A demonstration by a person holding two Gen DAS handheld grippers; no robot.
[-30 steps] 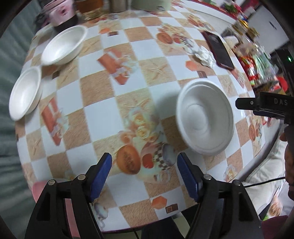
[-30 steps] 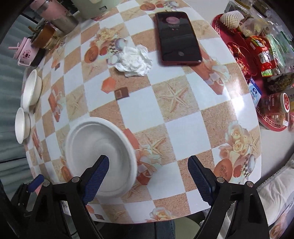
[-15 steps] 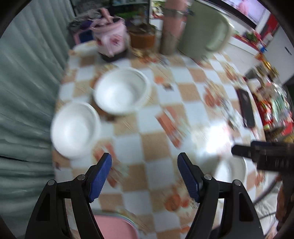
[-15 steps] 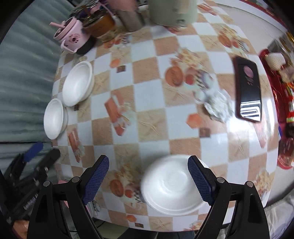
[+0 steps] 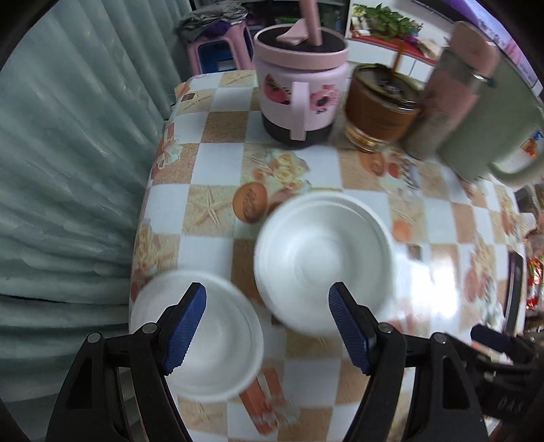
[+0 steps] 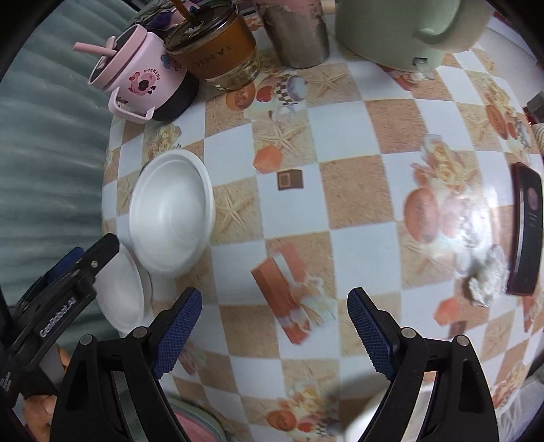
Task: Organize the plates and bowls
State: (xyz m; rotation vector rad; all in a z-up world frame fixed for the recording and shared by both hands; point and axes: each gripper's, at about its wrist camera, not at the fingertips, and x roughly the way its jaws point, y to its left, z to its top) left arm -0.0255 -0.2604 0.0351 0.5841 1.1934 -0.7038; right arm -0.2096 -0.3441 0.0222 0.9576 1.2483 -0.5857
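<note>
Your left gripper [image 5: 267, 324] and right gripper [image 6: 274, 326] both gape, holding nothing. Two round matte white foam bowls [image 5: 323, 261] [image 5: 204, 336] sit near the glossy checkered tablecloth's [image 6: 353, 200] curtain-side edge.

Surface [image 6: 346, 200]: checkered tablecloth, starfish and flower prints. Far edge, in a row: pink lidded mug with straw [image 5: 301, 88], amber glass jar [image 5: 380, 108], pink-and-metal tumbler [image 5: 452, 91], pale green jug [image 6: 404, 30]. Right side: dark phone [image 6: 527, 227], crumpled white tissue [image 6: 486, 282] just beside it. Grey-green curtain [image 5: 68, 170] left.
</note>
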